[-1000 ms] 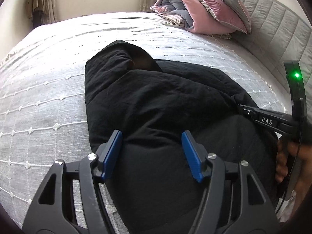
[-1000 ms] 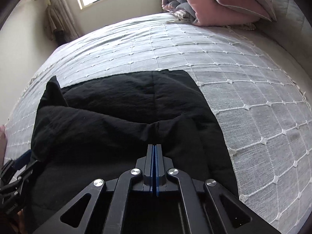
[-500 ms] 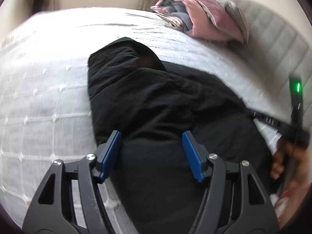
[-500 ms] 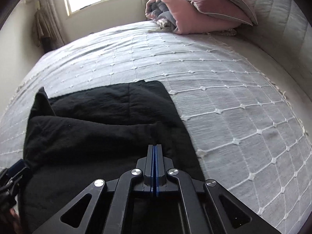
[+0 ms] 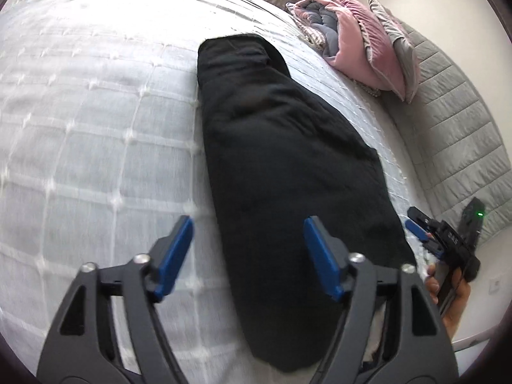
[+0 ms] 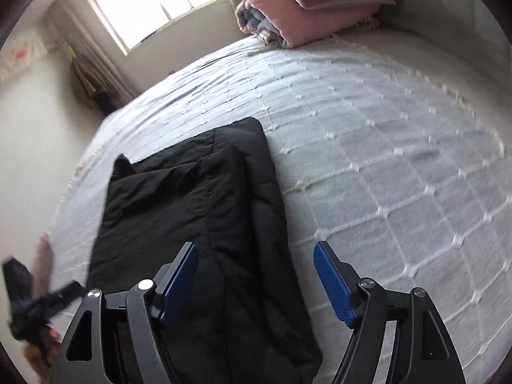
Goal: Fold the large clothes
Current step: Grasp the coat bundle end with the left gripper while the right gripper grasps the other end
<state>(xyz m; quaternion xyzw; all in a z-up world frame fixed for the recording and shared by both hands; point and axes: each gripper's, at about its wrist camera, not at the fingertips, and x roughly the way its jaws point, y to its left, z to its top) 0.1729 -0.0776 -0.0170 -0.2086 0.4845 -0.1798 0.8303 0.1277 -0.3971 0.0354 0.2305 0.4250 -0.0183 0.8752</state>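
Note:
A black padded garment (image 5: 288, 166) lies folded into a long strip on the white quilted bedspread (image 5: 80, 147); the right wrist view shows it (image 6: 198, 211) from its right side. My left gripper (image 5: 249, 256) hovers over the garment's near left edge, its jaws opening and holding nothing. My right gripper (image 6: 256, 275) hangs above the garment's near right edge, jaws opening wide, pads clear of the cloth. At the far right of the left wrist view is the right gripper (image 5: 419, 224) in a hand. The left gripper (image 6: 60, 294) appears blurred at the lower left of the right wrist view.
Rolled pink and grey bedding (image 5: 352, 35) and a pillow (image 5: 400, 41) lie at the head of the bed by a grey padded headboard (image 5: 454, 121). A window (image 6: 156, 3) and hanging curtains (image 6: 92, 73) stand beyond the far side. Bedspread (image 6: 384, 160) stretches to the garment's right.
My right gripper has gone from shut to wide open and pulled back to the right. My left gripper has opened further and shifted left off the garment. The garment now lies flatter.

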